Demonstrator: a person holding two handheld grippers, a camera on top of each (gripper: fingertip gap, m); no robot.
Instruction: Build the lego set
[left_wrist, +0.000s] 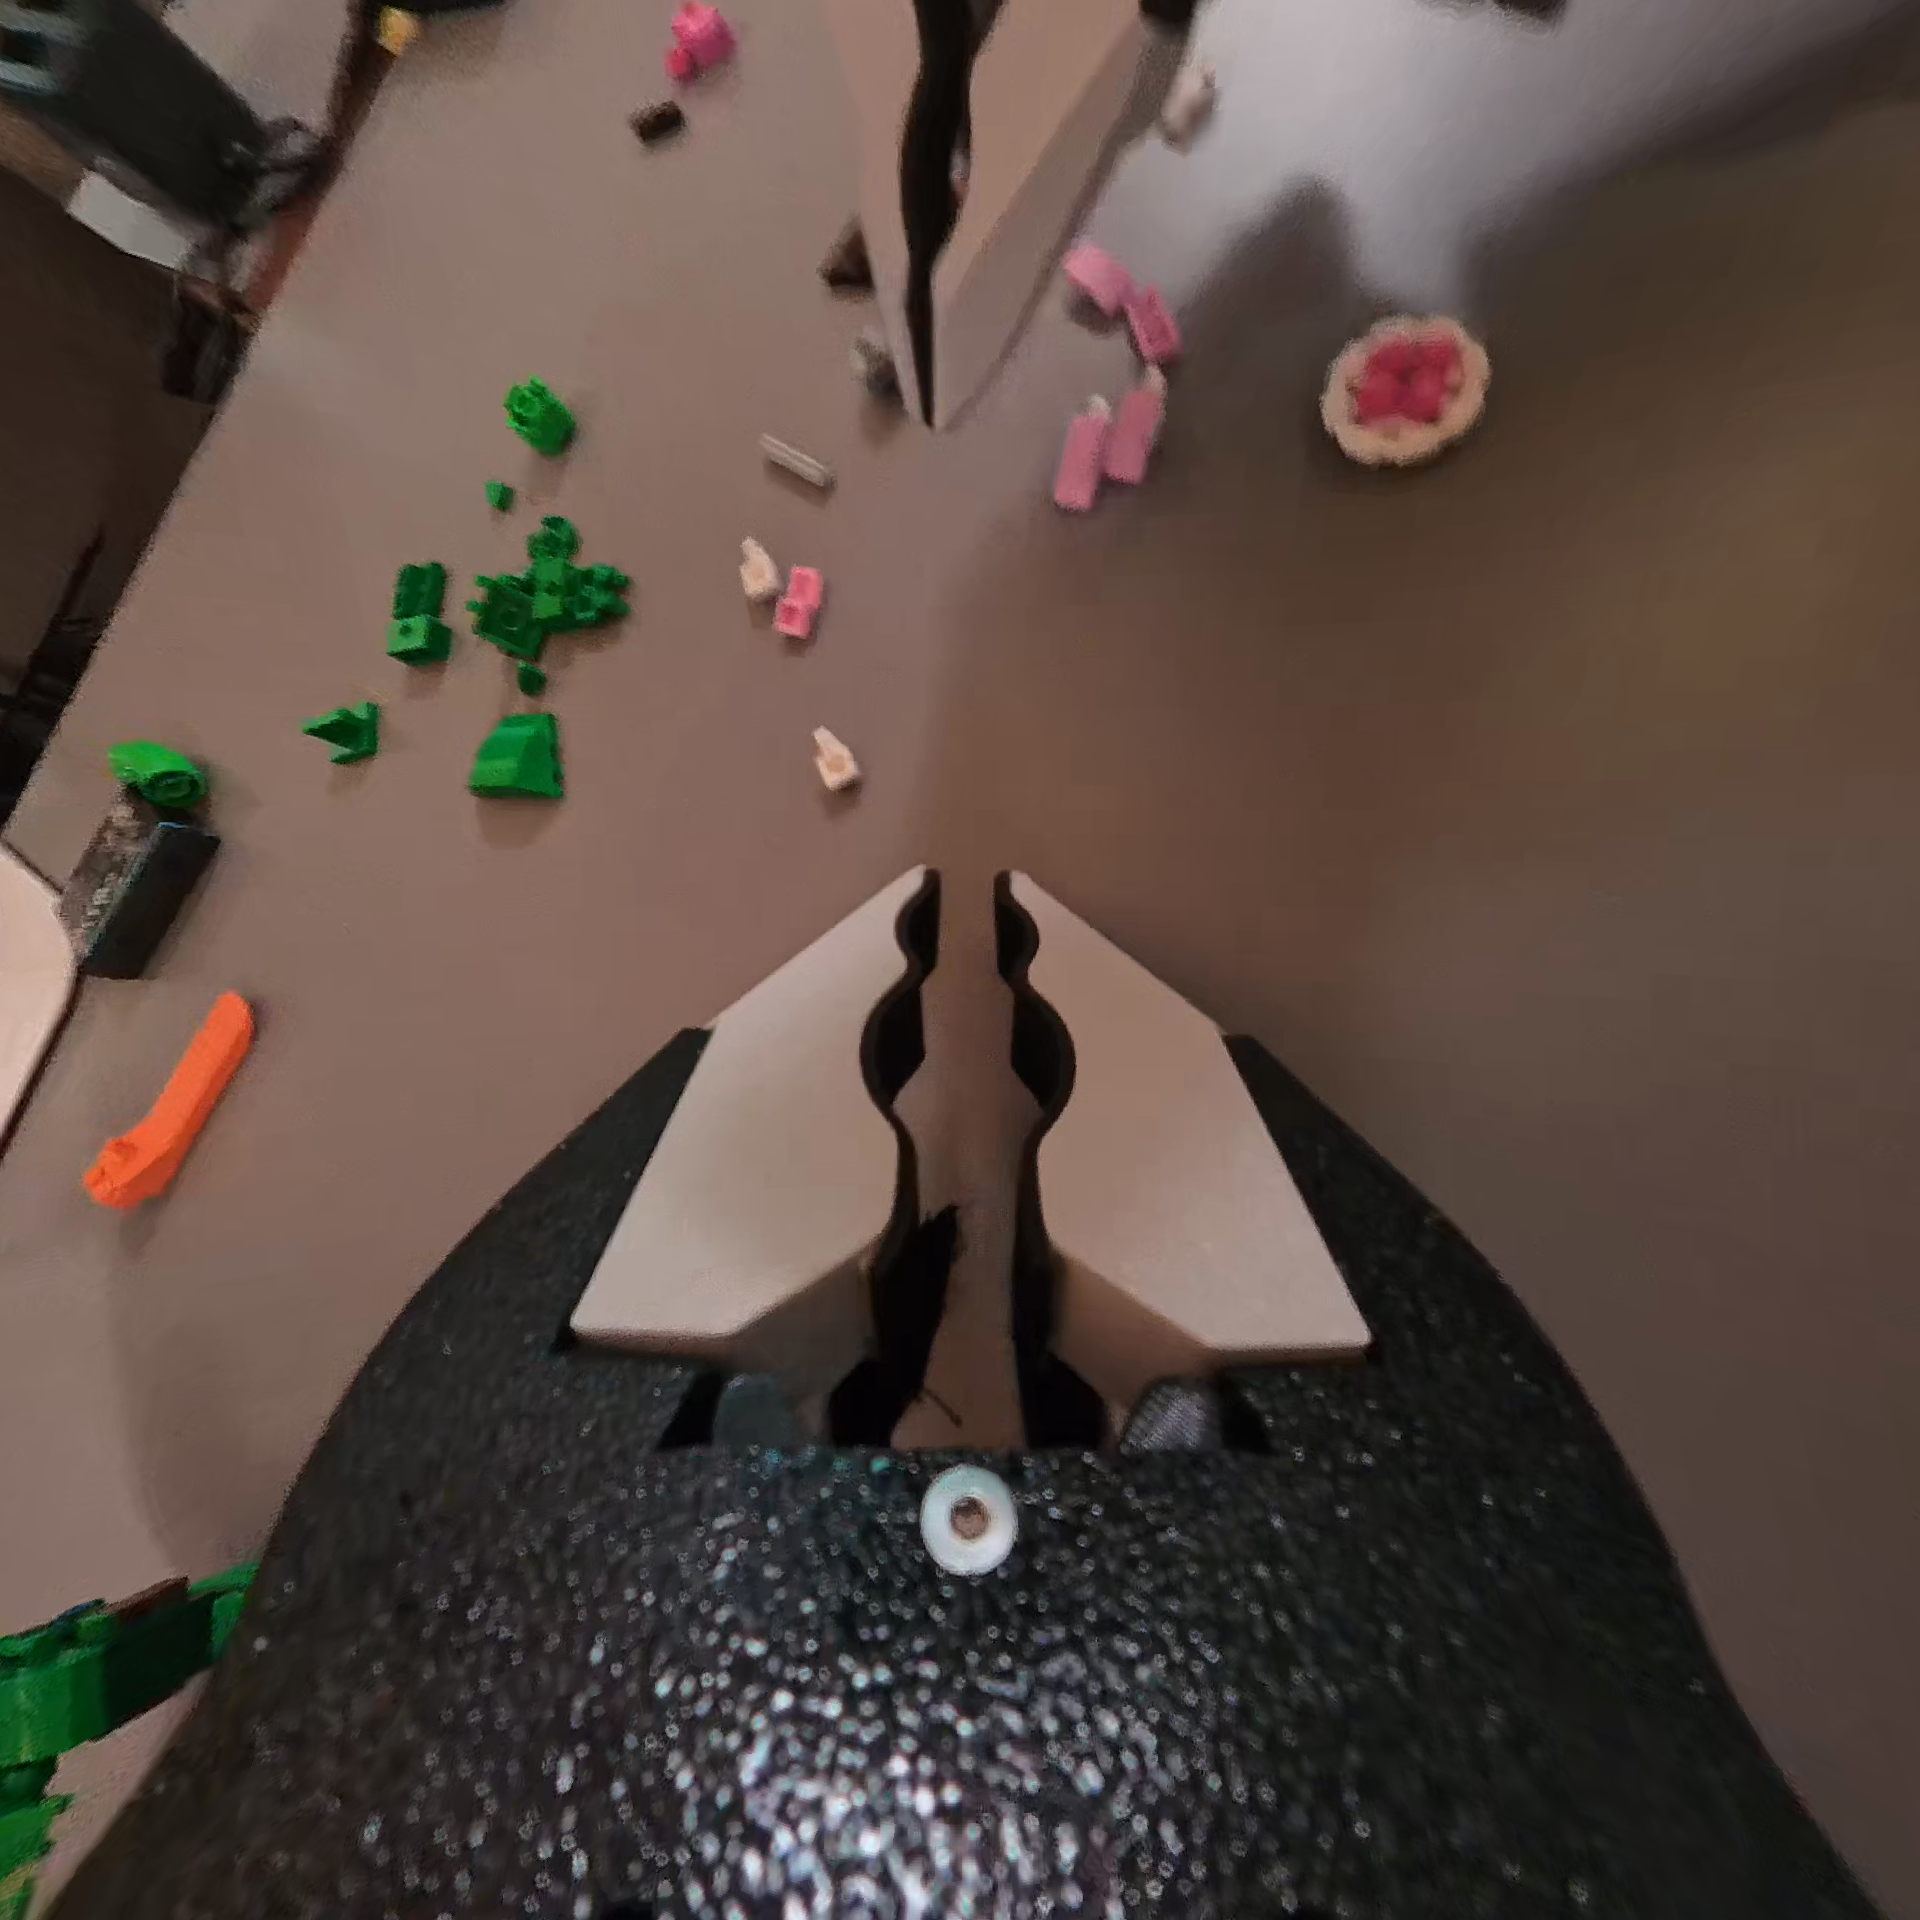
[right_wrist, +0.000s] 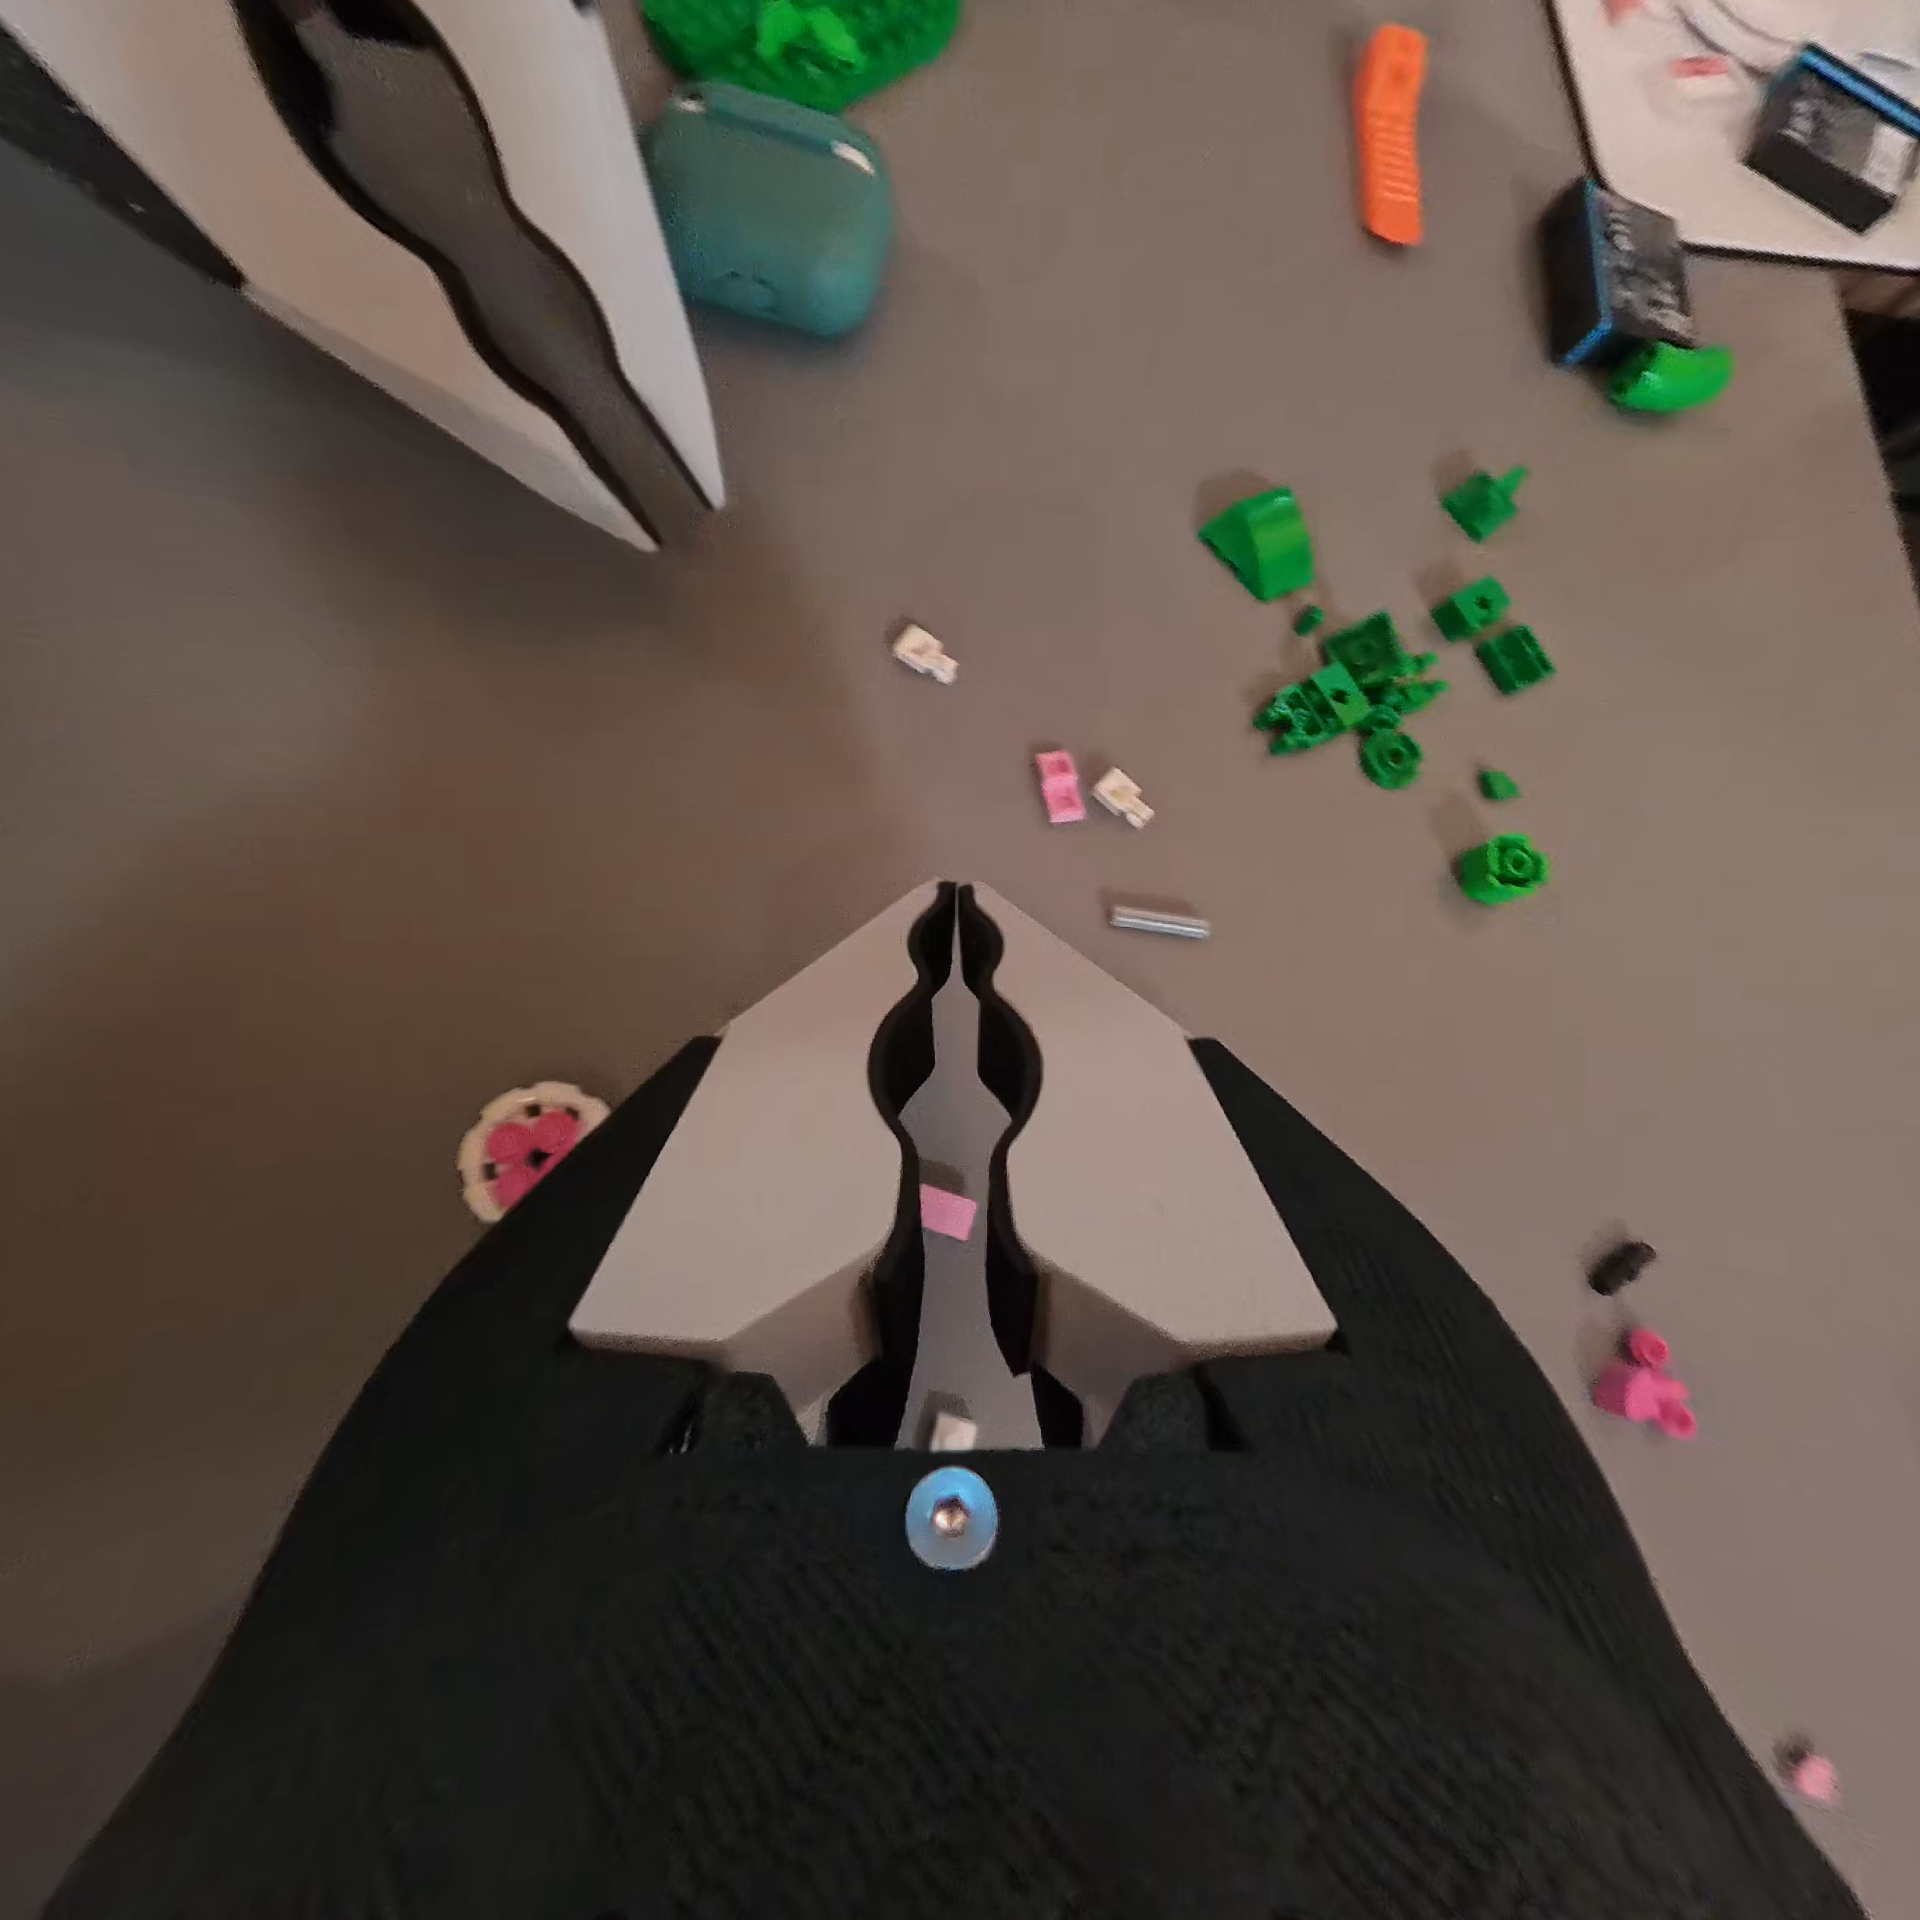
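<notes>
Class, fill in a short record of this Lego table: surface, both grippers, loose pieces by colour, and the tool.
surface: grey-brown table
left gripper: slightly open, empty
right gripper: tips shut, nothing held
green pieces: scattered cluster
pink pieces: several loose
round piece: cream rim, red centre
orange tool: lying flat, apart from the pieces

teal case (right_wrist: 774, 213) | black-blue box (right_wrist: 1617, 272) | white sheet (right_wrist: 1704, 223)

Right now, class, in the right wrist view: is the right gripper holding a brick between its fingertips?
No. The right gripper has its fingertips closed together with nothing between them, above the grey table; the pink plate lies loose ahead.
</notes>
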